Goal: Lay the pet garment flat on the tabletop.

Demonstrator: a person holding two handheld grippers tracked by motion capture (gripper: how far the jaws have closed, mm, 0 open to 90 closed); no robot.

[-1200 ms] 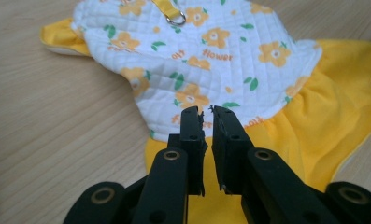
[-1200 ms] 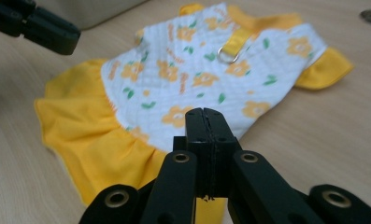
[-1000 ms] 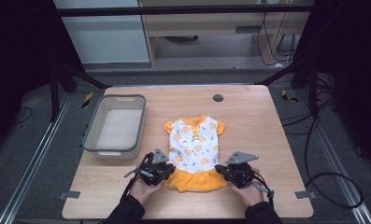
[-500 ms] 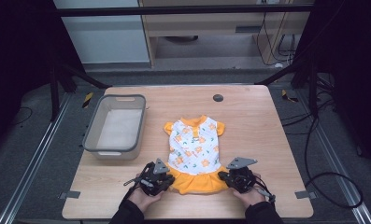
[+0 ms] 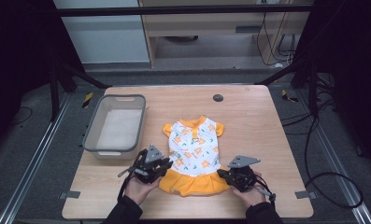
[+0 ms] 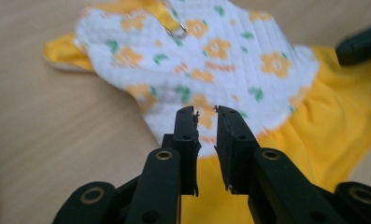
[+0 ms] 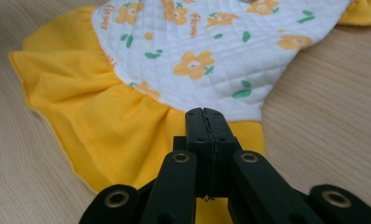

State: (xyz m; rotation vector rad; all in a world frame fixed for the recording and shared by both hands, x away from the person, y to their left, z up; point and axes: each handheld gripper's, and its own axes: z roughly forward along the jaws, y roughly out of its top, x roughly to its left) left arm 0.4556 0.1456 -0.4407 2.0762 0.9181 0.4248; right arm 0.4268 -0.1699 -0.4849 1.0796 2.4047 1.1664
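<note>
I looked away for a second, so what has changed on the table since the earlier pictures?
The dress has slid toward the person, both grippers drawing back with it. The right gripper is shut at its waist seam; the left gripper stands slightly open there. The grey bin stayed put.

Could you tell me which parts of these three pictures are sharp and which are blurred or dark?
High view: table evenly lit, surroundings dark. Left gripper view: jaws sharp, the flowered dress soft, its far edge blurriest. Right gripper view: dress and wood grain crisp.
</note>
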